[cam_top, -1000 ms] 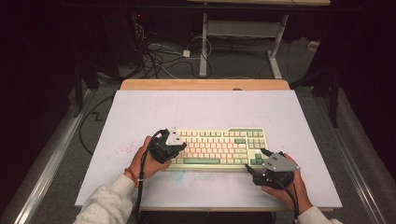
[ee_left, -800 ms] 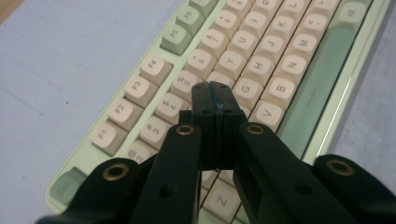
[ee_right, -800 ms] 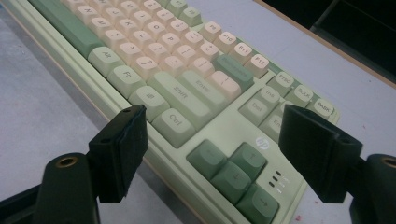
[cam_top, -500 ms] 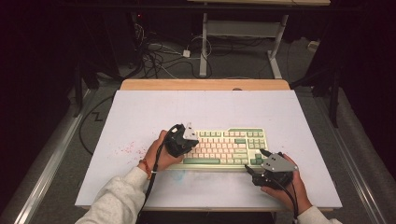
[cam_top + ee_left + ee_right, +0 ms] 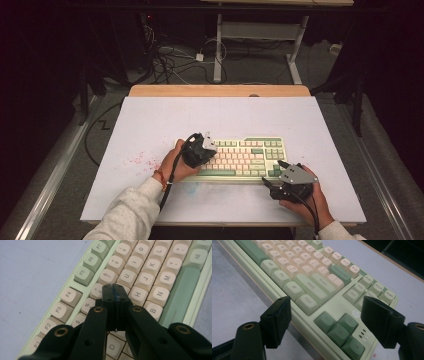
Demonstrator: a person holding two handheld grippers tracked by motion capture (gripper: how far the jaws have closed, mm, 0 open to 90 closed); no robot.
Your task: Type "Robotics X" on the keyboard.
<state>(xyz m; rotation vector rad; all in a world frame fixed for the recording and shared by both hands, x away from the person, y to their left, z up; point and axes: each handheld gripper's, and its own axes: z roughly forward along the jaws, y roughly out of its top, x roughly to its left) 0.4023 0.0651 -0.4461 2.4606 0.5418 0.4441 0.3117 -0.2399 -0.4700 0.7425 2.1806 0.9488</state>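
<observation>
A pale green keyboard (image 5: 250,152) with cream and green keys lies on the white tabletop (image 5: 165,120), near its front edge. My left gripper (image 5: 210,148) hangs over the keyboard's left half. Its jaws are pressed together with nothing between them, and the tips (image 5: 112,288) sit just above the keys near the 6 key (image 5: 96,291). My right gripper (image 5: 274,175) is at the keyboard's front right corner. It stands open (image 5: 324,315), and its jaws straddle the arrow keys (image 5: 339,332) without touching them.
Faint red marks (image 5: 137,159) stain the tabletop left of the keyboard. A wooden strip (image 5: 220,91) runs along the table's far edge. Cables (image 5: 170,65) and a desk frame (image 5: 218,45) stand on the floor beyond it.
My left gripper has moved right, from the keyboard's left end to over its keys, with its jaws staying shut. The right gripper has kept still.
</observation>
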